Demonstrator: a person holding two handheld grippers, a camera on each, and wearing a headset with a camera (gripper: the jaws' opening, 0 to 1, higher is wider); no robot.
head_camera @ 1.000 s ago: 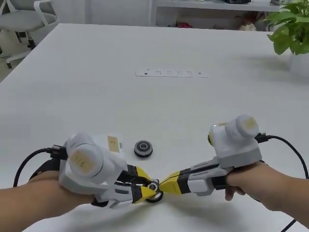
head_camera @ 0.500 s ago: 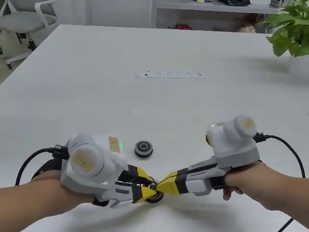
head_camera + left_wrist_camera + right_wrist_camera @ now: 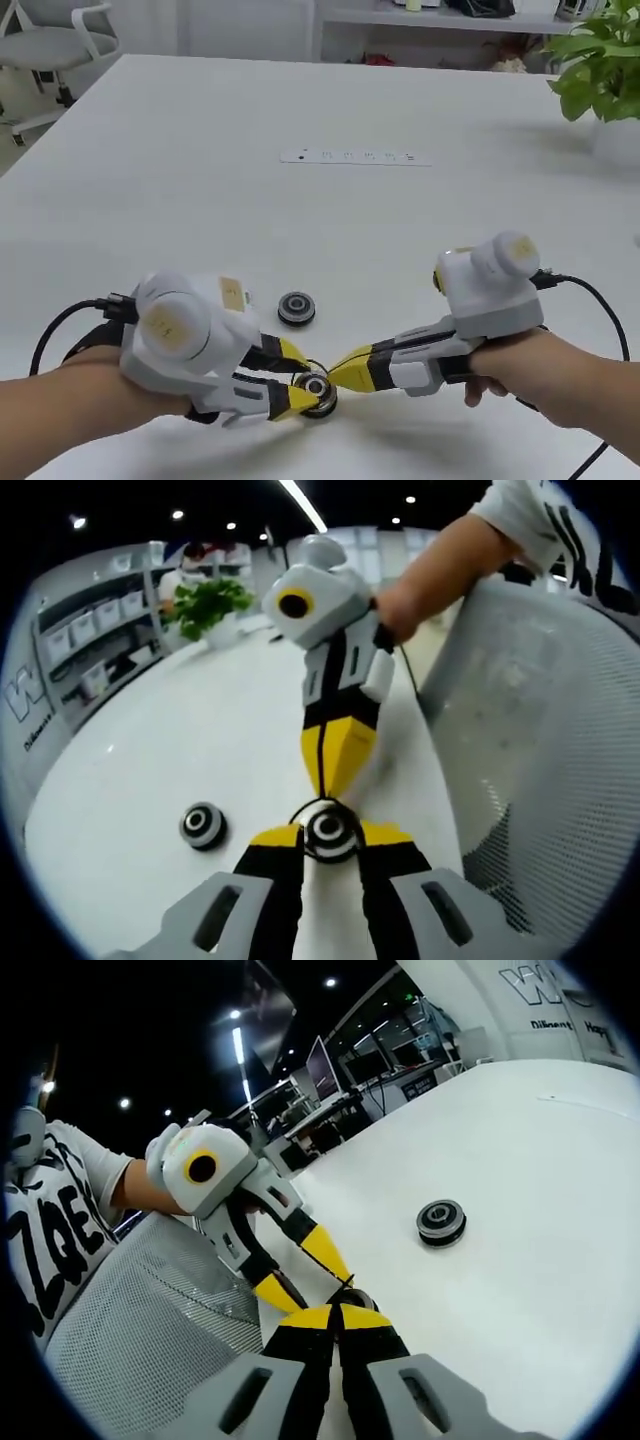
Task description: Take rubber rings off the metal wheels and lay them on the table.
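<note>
White tabletop: your left gripper jaws clamp a metal wheel, right gripper jaws pinch its rubber ring (stripping step); next, peel outward.

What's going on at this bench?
A person works two handheld grippers over the white table. The left gripper is clamped on a metal wheel. The right gripper, with its tips closed at that wheel's rim, seems to be pinching its rubber ring to peel it off. A second wheel lies on the table just beyond, untouched.
</note>
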